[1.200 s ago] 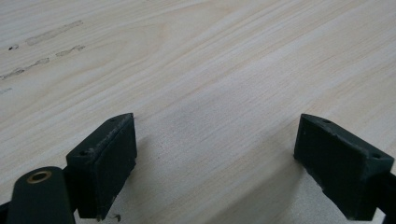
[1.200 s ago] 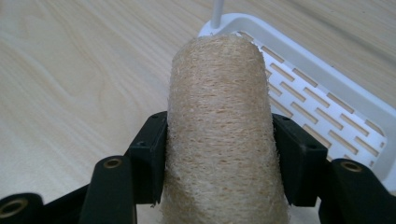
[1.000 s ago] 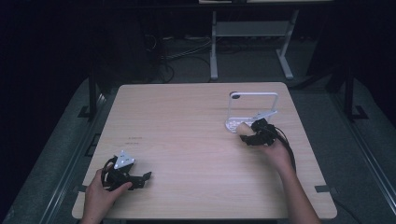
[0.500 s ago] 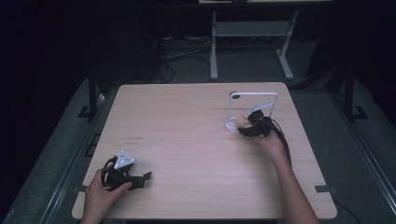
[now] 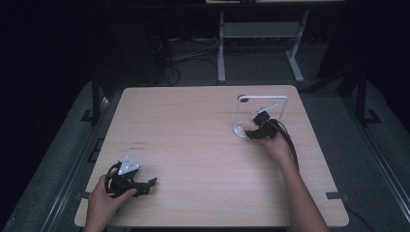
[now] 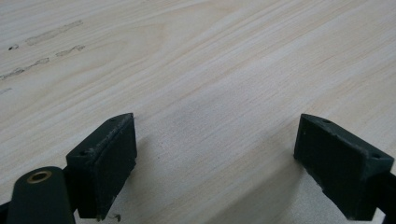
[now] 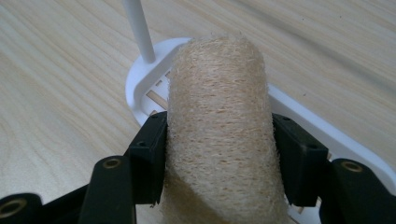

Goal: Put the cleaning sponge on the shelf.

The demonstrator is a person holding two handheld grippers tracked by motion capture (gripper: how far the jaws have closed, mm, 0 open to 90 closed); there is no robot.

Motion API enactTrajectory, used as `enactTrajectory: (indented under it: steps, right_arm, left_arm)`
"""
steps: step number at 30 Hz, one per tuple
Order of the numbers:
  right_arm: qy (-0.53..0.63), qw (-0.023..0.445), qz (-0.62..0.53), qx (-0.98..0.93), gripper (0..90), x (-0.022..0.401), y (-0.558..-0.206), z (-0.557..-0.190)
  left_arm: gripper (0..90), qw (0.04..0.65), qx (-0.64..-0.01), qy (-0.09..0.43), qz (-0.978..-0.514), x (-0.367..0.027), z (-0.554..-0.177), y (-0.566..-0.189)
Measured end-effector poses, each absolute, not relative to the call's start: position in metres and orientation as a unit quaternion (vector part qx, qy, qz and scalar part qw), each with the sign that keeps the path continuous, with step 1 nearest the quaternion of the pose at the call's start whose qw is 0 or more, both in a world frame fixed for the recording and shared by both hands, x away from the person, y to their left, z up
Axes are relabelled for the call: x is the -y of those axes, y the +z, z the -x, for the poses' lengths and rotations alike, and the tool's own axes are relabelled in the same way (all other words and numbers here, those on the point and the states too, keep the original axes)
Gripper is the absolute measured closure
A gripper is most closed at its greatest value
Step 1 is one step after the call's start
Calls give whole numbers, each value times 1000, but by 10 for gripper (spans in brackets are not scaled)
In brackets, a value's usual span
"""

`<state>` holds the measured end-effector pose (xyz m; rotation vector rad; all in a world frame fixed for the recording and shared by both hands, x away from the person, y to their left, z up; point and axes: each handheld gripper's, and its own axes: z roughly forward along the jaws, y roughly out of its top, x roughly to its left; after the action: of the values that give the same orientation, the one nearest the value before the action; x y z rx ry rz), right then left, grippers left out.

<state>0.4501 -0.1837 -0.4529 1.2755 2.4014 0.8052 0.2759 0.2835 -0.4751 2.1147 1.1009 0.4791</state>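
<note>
1. At the far right of the worktop (image 5: pixel 193 145), a beige loofah sponge (image 7: pixel 219 126) is held over the base of a white wire rack (image 5: pixel 263 113).
2. The sponge is clamped on both sides by the fingers (image 7: pixel 150 156) of the right gripper (image 5: pixel 258 129).
3. The rack's slotted base (image 7: pixel 144 91) is seen just behind the sponge, with a white post (image 7: pixel 137 28) rising from it.
4. Near the front left corner, the left gripper (image 5: pixel 145 186) is rested low over bare wood, its fingers (image 6: pixel 105 161) spread wide on nothing.

High view overhead; tongs views close, perhaps sharing table (image 5: pixel 193 145).
</note>
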Motion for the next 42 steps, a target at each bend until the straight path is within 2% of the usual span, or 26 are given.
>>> enactTrajectory:
  steps: [9, 23, 28, 37, 41, 42]
  right_arm:
    - [282, 154, -449, -834, 360, 185, -454, -451]
    - [318, 166, -440, -824, 360, 192, -425, -429]
    - [327, 165, -439, -821, 425, 193, -415, -415]
    - [352, 162, -427, -817, 597, 194, -411, -394]
    - [352, 158, -417, -823, 709, 192, -411, -389]
    - [357, 149, -417, -823, 793, 192, -412, -386]
  left_arm:
    - [126, 348, -425, 185, -815, -283, -276, -475]
    - [126, 348, -425, 185, -815, -283, -276, -475]
    - [126, 347, -425, 184, -816, -283, -276, -475]
    - [126, 348, -425, 185, -815, -283, -276, -475]
    - [126, 348, -425, 185, -815, -283, -276, -475]
    - [126, 347, -425, 185, -815, -283, -276, -475]
